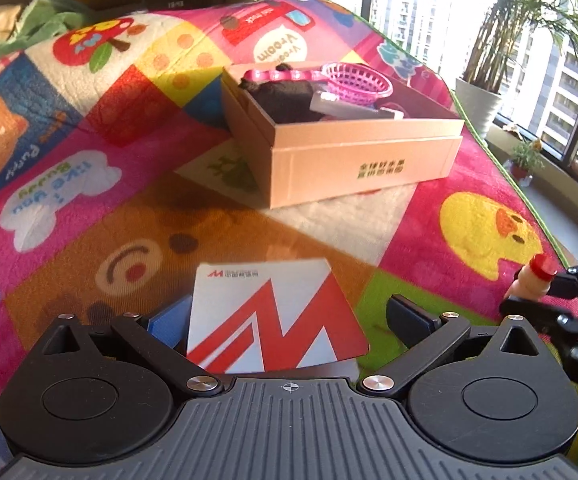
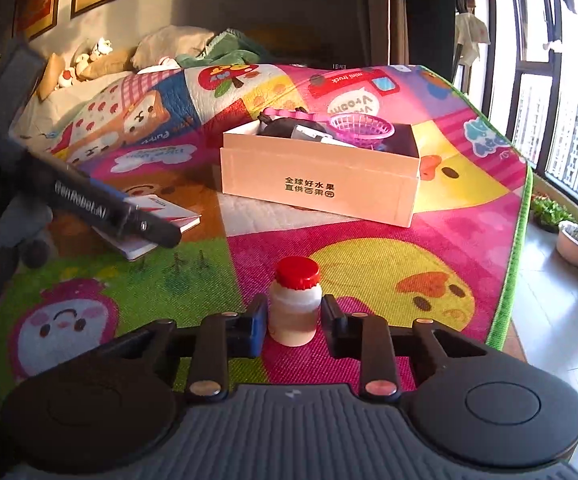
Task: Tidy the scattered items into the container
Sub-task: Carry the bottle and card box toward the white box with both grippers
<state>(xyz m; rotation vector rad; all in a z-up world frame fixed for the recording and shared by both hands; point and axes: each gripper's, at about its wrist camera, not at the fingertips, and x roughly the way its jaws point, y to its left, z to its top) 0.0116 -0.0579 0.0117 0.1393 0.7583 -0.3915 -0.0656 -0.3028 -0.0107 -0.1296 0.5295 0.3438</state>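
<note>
**Two claws working over a cartoon play mat, box waiting beyond**

A plush, brightly printed mat [image 2: 369,256] of ducks, bears and speech bubbles is covering a bed, with pillows and a green cloth [image 1: 45,20] bunched at its far end; tall windows are running along the right side, potted plants standing below them.

The right claw [image 2: 293,322] is sitting low on the mat with its jaws narrowly parted, a small milky plastic bottle [image 2: 295,308] with a ribbed red cap standing upright between them. The pads are lying just beside its sides; whether they are pressing on it cannot be told.

The left claw [image 1: 289,324] is standing wide open around a flat white booklet [image 1: 273,316] with a red zigzag logo. The booklet is lying on the mat between the fingers, touching the blue pad on the left and apart from the right one.

Farther off, mid-mat, a pale cardboard box [image 2: 317,184] is lying open, already holding a pink plastic mesh basket [image 2: 363,130], a dark soft lump and a pink wavy-edged piece.
</note>
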